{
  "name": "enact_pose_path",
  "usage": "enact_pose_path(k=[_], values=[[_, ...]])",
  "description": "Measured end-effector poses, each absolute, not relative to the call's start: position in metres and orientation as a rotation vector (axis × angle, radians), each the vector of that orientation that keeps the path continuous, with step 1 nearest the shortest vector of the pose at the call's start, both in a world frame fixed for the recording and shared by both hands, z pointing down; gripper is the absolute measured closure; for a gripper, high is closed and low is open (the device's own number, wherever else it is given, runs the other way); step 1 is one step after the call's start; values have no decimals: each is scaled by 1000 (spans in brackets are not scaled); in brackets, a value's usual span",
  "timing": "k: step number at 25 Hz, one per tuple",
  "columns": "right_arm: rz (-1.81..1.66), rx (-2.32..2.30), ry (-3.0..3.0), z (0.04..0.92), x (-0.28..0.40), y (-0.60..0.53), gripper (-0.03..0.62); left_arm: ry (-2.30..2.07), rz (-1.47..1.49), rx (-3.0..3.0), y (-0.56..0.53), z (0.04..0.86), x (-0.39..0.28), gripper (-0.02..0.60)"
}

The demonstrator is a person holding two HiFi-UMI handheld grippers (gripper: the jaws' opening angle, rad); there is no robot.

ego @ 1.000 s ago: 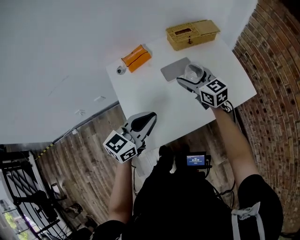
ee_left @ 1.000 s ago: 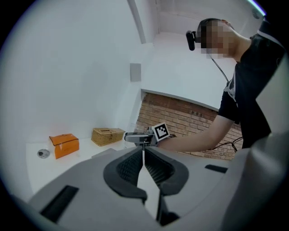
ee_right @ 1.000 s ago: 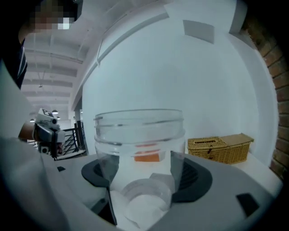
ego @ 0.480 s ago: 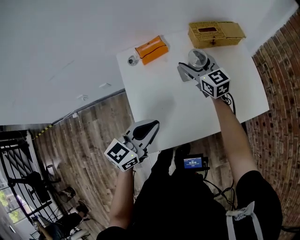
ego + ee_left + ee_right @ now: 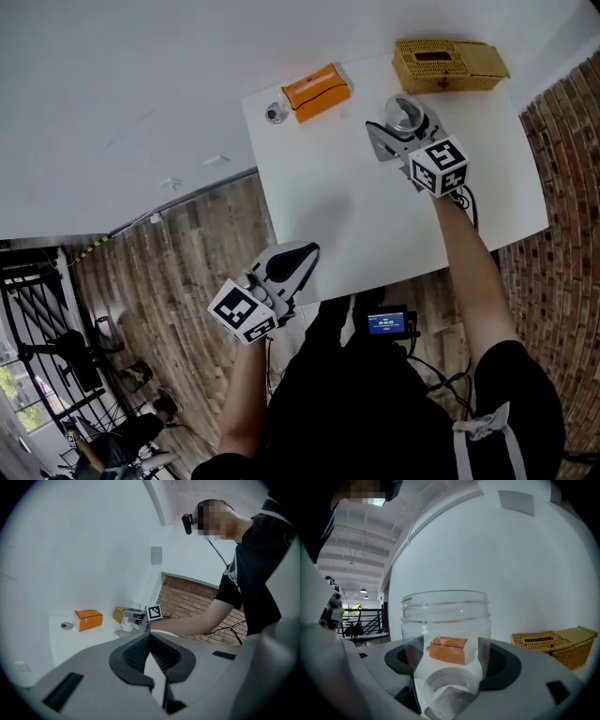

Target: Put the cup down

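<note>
A clear plastic cup (image 5: 446, 644) with a threaded rim stands upright between the jaws of my right gripper (image 5: 447, 665), which is shut on it. In the head view the cup (image 5: 403, 112) and right gripper (image 5: 405, 127) hang over the far part of the white table (image 5: 375, 216). From the left gripper view the cup (image 5: 127, 620) shows small in the distance. My left gripper (image 5: 292, 260) is shut with nothing in it, near the table's front edge; its pads (image 5: 154, 656) meet.
An orange box (image 5: 317, 91) and a small round metal thing (image 5: 275, 113) lie at the table's far left. A wicker basket (image 5: 450, 64) sits at the far right. A brick wall (image 5: 572, 141) runs along the right side; wooden floor (image 5: 187, 262) lies left.
The right gripper with the cup has shifted a little toward the table's far side, nearer the basket. The grey mat that lay by it a second ago is out of sight. The left gripper has held still.
</note>
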State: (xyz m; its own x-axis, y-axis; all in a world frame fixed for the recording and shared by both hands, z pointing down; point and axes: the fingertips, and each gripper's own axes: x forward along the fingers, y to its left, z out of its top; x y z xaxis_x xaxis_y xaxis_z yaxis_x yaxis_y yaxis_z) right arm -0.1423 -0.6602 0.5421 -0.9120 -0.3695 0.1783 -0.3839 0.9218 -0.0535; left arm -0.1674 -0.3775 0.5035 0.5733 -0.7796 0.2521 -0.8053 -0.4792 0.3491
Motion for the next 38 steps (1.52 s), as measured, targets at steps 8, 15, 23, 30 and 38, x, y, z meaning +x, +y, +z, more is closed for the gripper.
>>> enact_pose_path(k=[8, 15, 23, 30, 38], values=[[124, 546, -2952, 541, -142, -660, 227, -1276, 81, 2389, -375, 497, -163, 572], [163, 592, -2959, 533, -136, -667, 111, -1275, 67, 2402, -372, 491, -161, 572], [184, 591, -2932, 534, -118, -650, 111, -1261, 69, 2429, -368, 486, -153, 574], [243, 623, -2915, 530, -81, -624, 111, -1246, 66, 2445, -359, 483, -149, 574], [289, 656, -2904, 515, -41, -584, 112, -1210, 46, 2500, -346, 474, -133, 574]])
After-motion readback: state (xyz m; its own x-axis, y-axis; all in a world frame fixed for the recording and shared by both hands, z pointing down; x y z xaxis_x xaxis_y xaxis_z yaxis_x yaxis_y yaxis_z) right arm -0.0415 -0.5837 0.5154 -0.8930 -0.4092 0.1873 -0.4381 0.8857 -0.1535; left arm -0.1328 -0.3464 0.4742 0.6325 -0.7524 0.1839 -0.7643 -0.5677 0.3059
